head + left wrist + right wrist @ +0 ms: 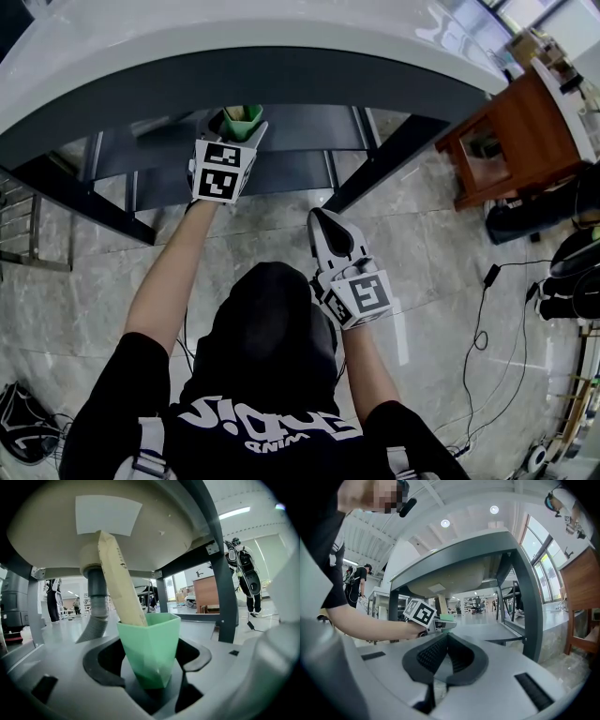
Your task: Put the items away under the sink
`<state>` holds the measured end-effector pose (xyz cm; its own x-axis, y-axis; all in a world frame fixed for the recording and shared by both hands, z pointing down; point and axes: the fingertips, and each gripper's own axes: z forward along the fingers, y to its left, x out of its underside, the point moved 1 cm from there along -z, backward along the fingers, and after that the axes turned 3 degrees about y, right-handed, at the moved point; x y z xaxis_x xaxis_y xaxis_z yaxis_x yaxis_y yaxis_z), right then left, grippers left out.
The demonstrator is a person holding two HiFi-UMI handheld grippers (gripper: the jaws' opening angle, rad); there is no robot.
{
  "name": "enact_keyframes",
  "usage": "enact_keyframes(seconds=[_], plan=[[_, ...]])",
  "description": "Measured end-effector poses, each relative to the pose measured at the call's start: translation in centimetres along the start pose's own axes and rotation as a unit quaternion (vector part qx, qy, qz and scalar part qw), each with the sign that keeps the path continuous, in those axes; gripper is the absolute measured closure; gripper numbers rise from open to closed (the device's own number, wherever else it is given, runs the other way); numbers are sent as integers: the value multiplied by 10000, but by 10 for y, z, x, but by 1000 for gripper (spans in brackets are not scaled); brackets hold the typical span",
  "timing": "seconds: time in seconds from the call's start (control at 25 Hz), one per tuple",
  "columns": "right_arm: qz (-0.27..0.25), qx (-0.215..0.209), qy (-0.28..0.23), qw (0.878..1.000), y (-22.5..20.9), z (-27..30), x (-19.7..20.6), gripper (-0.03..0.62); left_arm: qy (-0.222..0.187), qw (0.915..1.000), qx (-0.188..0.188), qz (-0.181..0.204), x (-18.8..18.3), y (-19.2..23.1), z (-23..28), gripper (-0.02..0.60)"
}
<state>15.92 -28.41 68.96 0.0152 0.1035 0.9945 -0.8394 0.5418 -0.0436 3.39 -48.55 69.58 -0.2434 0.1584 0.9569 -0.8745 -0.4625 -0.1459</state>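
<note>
My left gripper [234,127] is shut on a pale green cup [150,648], holding it upright under the white sink basin [281,47]. A tan flat stick [119,581] stands in the cup and leans up toward the basin's underside. The cup [242,115] shows just past the marker cube, above the grey shelf [291,169] under the sink. My right gripper [328,230] hangs back over the floor, jaws closed with nothing between them. In the right gripper view the left gripper [436,623] and cup [446,617] sit ahead at the left.
A grey drain pipe with a ribbed hose [96,611] drops from the basin just left of the cup. Dark frame legs [389,159] flank the shelf. A brown wooden cabinet [520,136] stands right, and cables [483,328] lie on the marble floor.
</note>
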Motion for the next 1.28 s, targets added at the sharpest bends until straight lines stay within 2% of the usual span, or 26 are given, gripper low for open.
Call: enact_keyframes(seconds=[0.16, 0.6, 0.72, 1.0, 1.28], plan=[[10, 14, 49, 10000, 0, -3, 4, 576, -73, 9998, -165, 73, 0, -1, -1, 252], [-32, 23, 65, 10000, 1, -2, 4, 576, -161, 9994, -231, 195, 1, -1, -1, 252], [-32, 10, 74, 10000, 2, -2, 5, 576, -83, 9996, -238, 132, 3, 0, -2, 251], [-61, -22, 70, 10000, 5, 2, 5, 576, -15, 9999, -158, -43, 2, 0, -1, 175], [-32, -27, 84, 10000, 5, 0, 6, 576, -22, 9996, -93, -268, 1, 2, -14, 163]])
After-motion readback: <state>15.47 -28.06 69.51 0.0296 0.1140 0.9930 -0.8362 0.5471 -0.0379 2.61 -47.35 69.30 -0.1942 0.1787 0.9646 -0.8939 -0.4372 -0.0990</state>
